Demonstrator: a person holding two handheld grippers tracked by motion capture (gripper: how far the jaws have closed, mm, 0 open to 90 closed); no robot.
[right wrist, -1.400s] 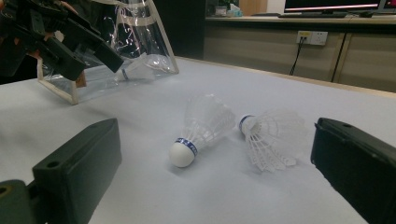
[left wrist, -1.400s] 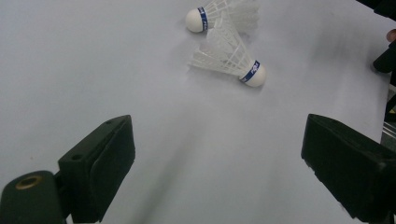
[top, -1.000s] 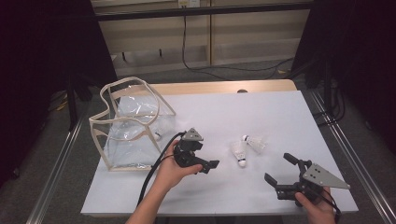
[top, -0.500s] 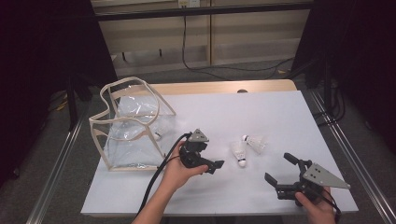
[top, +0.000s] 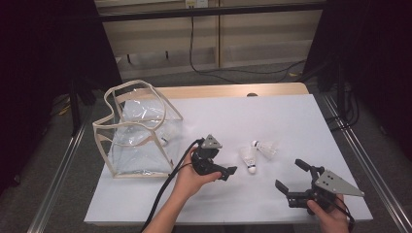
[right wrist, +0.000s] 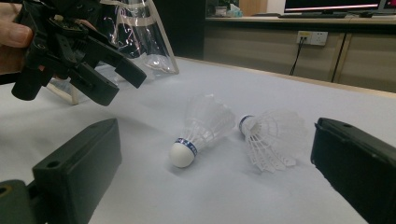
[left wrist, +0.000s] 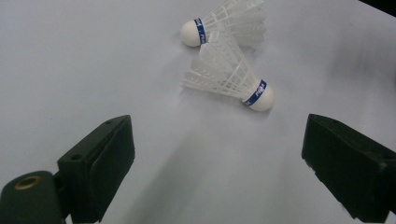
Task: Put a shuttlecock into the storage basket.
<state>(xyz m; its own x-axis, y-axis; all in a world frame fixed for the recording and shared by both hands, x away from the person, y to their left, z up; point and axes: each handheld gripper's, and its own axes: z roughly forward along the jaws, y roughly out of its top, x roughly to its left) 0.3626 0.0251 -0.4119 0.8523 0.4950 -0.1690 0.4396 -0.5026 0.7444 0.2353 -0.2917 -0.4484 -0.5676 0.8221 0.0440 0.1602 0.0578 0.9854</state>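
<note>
Two shuttlecocks, one (top: 248,158) and another (top: 265,148), lie touching mid-table. Our left gripper (top: 228,172) hangs just left of them, jaws wide, empty. Right gripper (top: 290,175) sits near, spread, empty. Clear bag (top: 138,131) stands far left.

This looks like a lab or test room set up for recording, not a home. The white table (top: 291,121) sits inside a metal frame, with rails (top: 58,179) running along the floor at 9 and 3 o'clock. Black curtains (top: 43,63) hang on both sides, closing off the work spot. At 12 o'clock stands a low run of pale wooden cabinets (right wrist: 299,60) with a wall socket (right wrist: 313,37) and a black cable (top: 194,48) trailing down to the grey carpet. Seen from the right gripper view, a monitor (right wrist: 336,5) glows on top of those cabinets, as in an office-like research space
</note>
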